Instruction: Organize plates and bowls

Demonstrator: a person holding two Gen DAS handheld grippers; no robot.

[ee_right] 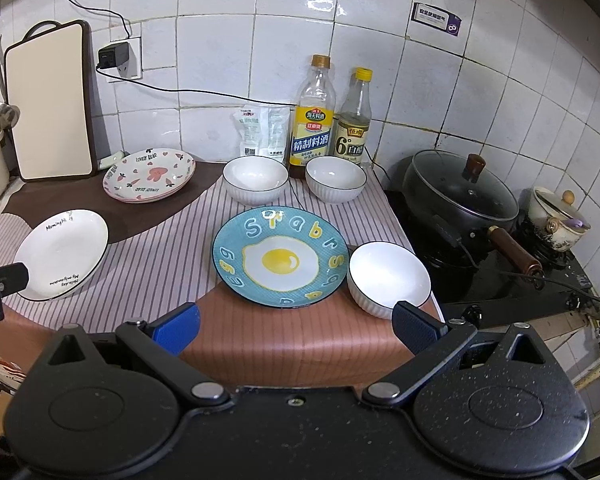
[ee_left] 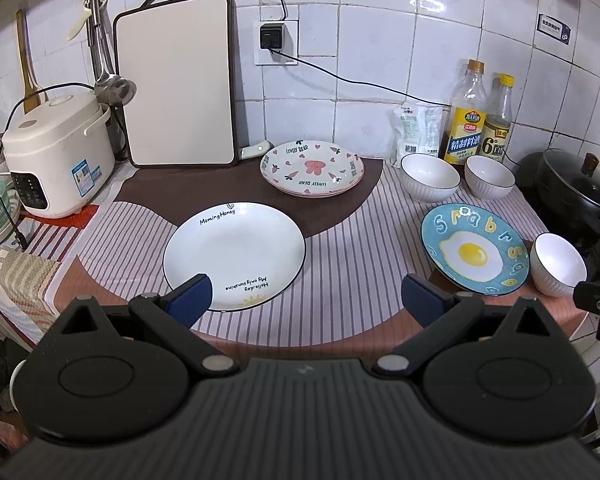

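A white plate [ee_left: 236,254] [ee_right: 62,254] lies on the striped cloth at the left. A pink-patterned plate stack [ee_left: 312,168] [ee_right: 150,174] sits behind it. A blue egg plate [ee_left: 474,248] [ee_right: 280,256] lies at the right, with a white bowl [ee_left: 558,264] [ee_right: 388,276] beside it. Two more white bowls [ee_left: 430,176] [ee_left: 490,176] [ee_right: 254,178] [ee_right: 336,178] stand at the back. My left gripper [ee_left: 306,300] is open and empty, just before the white plate. My right gripper [ee_right: 296,324] is open and empty, just before the egg plate.
A rice cooker [ee_left: 56,156] and a leaning cutting board [ee_left: 178,84] stand at the back left. Two bottles [ee_right: 314,116] [ee_right: 354,120] and a packet [ee_right: 262,128] line the wall. A lidded black pot [ee_right: 460,192] sits on the stove at the right. A power cable [ee_right: 204,96] runs along the wall.
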